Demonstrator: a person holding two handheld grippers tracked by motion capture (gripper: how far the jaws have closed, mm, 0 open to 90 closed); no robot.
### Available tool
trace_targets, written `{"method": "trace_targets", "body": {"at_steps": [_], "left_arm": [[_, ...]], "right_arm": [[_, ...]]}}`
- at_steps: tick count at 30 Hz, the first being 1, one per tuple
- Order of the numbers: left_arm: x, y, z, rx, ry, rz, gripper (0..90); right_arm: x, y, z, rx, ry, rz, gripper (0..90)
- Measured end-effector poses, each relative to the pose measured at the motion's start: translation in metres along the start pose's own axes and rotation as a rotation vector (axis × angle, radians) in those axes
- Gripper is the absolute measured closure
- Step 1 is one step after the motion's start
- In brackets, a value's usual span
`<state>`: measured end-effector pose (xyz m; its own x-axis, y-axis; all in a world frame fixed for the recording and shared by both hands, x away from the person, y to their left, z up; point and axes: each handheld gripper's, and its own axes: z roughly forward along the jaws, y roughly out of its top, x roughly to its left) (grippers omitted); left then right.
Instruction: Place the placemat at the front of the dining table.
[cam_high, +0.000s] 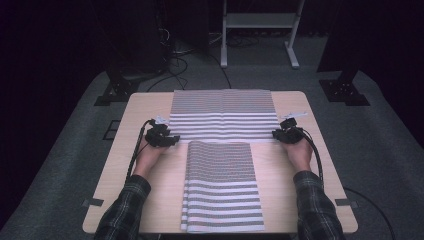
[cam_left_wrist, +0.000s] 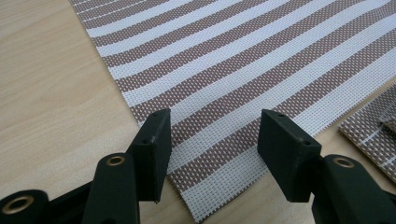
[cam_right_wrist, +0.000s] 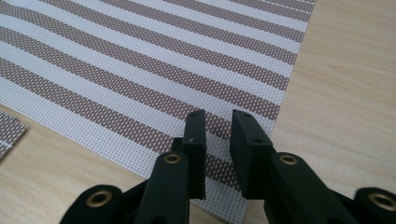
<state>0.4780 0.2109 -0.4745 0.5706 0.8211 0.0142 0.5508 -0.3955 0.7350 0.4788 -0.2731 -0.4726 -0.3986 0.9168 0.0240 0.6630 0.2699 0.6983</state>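
Under the left claw (cam_left_wrist: 212, 154), released with jaws wide, lies the near left corner of the striped mat (cam_left_wrist: 243, 70) on the bench (cam_left_wrist: 51, 93); the right claw (cam_right_wrist: 217, 140), jaws narrowly parted, hovers above its near right corner.

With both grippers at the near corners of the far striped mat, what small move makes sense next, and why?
Probably lift both grippers clear. The left gripper stands open over the far mat's near left corner, the right gripper has a narrow gap over the near right corner, and the mat lies flat on the table, gripped by neither. The second mat lies nearer.
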Motion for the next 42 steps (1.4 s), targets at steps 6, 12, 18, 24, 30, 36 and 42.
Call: {"method": "trace_targets", "body": {"at_steps": [6, 12, 18, 24, 30, 36, 42], "left_arm": [[0.005, -0.003, 0.0, -0.004, 0.01, -0.026, 31.5], [0.007, -0.002, -0.006, 0.003, -0.013, -0.056, 18.5], [0.004, 0.0, -0.02, 0.009, -0.03, -0.051, 4.8], [-0.002, -0.002, -0.035, 0.006, -0.06, -0.045, 0.0], [-0.008, -0.006, -0.061, -0.028, -0.067, -0.031, 0.0], [-0.016, -0.016, -0.078, -0.029, -0.061, -0.016, 0.0], [-0.026, -0.031, -0.098, -0.038, -0.058, 0.002, 0.0]], "right_arm": [[0.0, -0.007, -0.003, -0.026, -0.004, -0.001, 66.5], [-0.002, -0.006, -0.009, -0.012, 0.006, 0.024, 49.1], [0.003, -0.004, -0.019, 0.035, 0.025, 0.042, 22.9], [0.007, -0.012, -0.031, 0.047, 0.003, 0.047, 8.6], [0.004, -0.027, -0.057, -0.008, 0.036, 0.076, 8.6], [0.006, -0.039, -0.076, -0.034, 0.035, 0.065, 8.6], [0.016, -0.047, -0.097, -0.065, 0.052, 0.038, 8.6]]}}
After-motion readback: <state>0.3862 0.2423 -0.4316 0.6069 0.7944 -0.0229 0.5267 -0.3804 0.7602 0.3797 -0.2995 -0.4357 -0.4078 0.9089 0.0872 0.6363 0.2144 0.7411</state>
